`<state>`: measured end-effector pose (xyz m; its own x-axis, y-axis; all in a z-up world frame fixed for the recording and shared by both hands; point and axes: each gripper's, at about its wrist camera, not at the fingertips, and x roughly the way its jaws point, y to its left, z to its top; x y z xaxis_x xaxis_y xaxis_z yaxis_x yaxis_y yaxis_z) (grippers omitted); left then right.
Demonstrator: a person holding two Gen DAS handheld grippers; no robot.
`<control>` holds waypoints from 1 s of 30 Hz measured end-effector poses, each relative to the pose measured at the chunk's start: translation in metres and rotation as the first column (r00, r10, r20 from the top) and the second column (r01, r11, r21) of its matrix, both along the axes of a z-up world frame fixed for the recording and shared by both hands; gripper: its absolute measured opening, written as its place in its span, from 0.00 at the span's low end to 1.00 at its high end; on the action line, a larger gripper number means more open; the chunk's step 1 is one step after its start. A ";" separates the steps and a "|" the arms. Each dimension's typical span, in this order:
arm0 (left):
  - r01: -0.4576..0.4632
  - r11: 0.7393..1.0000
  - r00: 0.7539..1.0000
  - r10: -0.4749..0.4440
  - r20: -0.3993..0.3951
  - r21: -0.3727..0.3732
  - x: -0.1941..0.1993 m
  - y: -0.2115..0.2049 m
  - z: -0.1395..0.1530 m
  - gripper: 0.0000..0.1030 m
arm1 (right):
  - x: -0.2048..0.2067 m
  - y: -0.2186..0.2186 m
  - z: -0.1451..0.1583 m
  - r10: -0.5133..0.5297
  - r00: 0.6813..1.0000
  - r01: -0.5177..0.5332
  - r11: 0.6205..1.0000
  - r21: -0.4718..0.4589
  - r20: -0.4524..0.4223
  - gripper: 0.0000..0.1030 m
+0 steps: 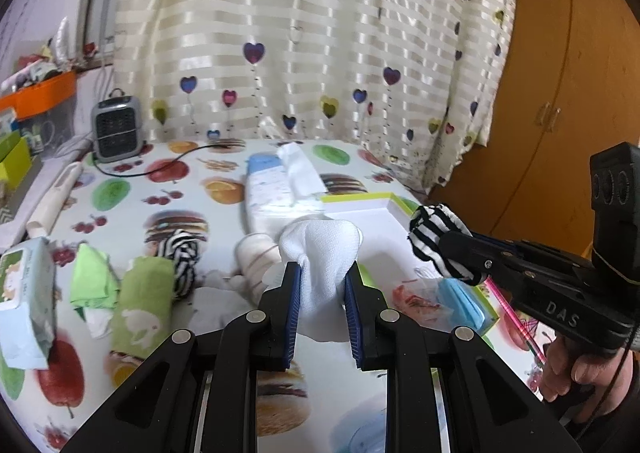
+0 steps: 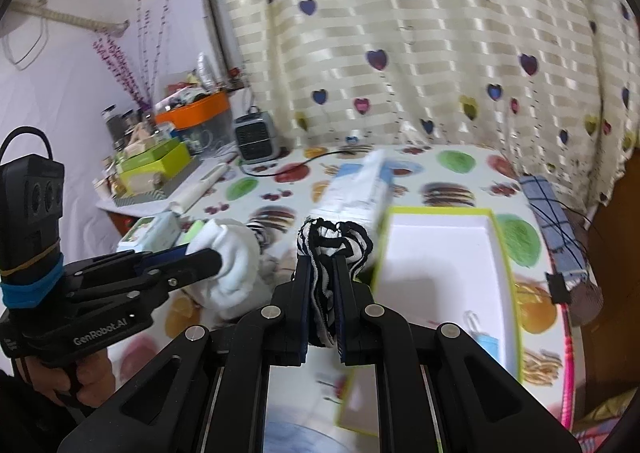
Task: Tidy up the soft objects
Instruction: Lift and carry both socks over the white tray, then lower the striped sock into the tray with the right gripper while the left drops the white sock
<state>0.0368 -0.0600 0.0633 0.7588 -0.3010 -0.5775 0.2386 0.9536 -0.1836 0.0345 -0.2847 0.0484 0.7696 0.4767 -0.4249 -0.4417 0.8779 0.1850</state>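
judging progress: early-mid. shallow white tray w/ lime rim, stiff card, holds only a blue mask-like item at its near end. still loose on the glossy fruit-print tablecloth: rolled green terry towel, folded green cloth, 2nd striped sock. left gripper pinches a limp white knit sock beside tray; right gripper clamps a b/w striped sock at tray's edge.
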 end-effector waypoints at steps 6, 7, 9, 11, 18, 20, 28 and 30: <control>0.045 0.999 0.999 -0.045 -0.010 0.014 0.007 -0.024 -0.003 0.19 | 0.013 -0.047 -0.018 -0.109 0.993 0.111 0.993 0.039 -0.055 0.10; 0.052 0.999 0.999 -0.052 -0.013 0.016 0.008 -0.027 -0.004 0.19 | 0.014 -0.054 -0.022 -0.126 0.990 0.129 0.991 0.043 -0.067 0.10; 0.066 0.998 0.998 -0.066 -0.020 0.021 0.010 -0.035 -0.006 0.19 | 0.018 -0.064 -0.028 -0.144 0.986 0.148 0.988 0.047 -0.087 0.10; 0.078 0.997 0.997 -0.078 -0.025 0.026 0.012 -0.041 -0.007 0.19 | 0.022 -0.071 -0.034 -0.157 0.982 0.163 0.985 0.048 -0.106 0.10; 0.112 0.993 0.993 -0.110 -0.043 0.038 0.017 -0.058 -0.012 0.19 | 0.039 -0.084 -0.049 -0.173 0.974 0.183 0.982 0.051 -0.148 0.10; 0.121 0.992 0.992 -0.119 -0.046 0.038 0.018 -0.062 -0.013 0.19 | 0.048 -0.082 -0.053 -0.168 0.973 0.176 0.983 0.044 -0.156 0.11; 0.156 0.987 0.985 -0.153 -0.074 0.037 0.024 -0.075 -0.022 0.19 | 0.058 -0.079 -0.067 -0.167 0.971 0.171 0.985 0.010 -0.173 0.33; 0.169 0.985 0.982 -0.166 -0.086 0.034 0.025 -0.079 -0.026 0.19 | 0.056 -0.081 -0.066 -0.169 0.972 0.172 0.985 0.005 -0.162 0.43</control>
